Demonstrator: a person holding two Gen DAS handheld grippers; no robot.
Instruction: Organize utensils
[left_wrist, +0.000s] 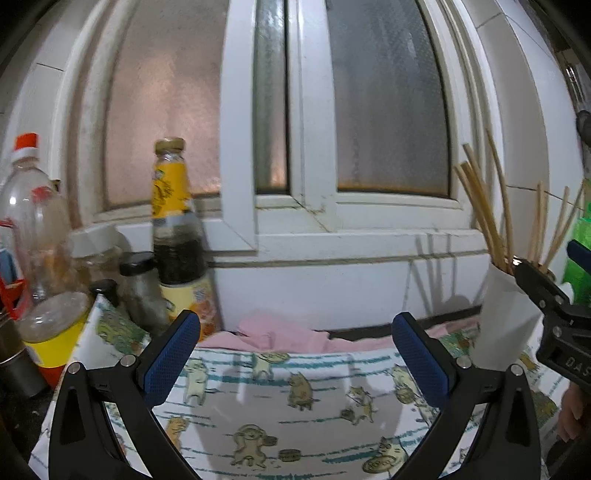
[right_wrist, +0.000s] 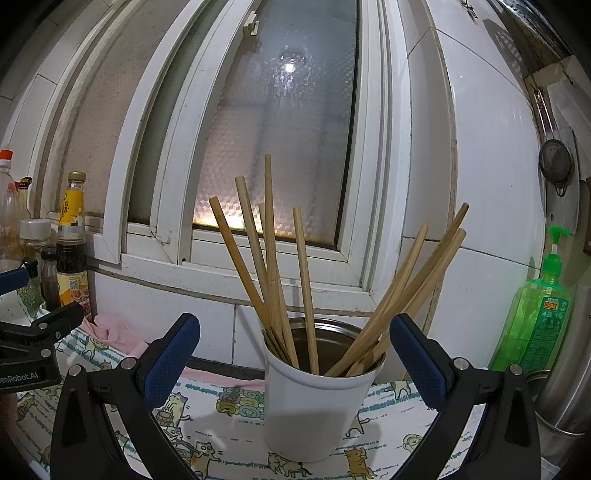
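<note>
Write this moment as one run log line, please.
left gripper: open, empty | right gripper: open, facing white cup | chopsticks: upright in cup | cloth: bare

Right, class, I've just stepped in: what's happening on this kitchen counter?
A person holds two grippers over a cat-print cloth below a frosted window. The right gripper is open, with a white cup of wooden chopsticks standing upright between its fingers, not yet gripped. The left gripper is open too and holds nothing, pointing at bare cloth beside sauce bottles.
</note>
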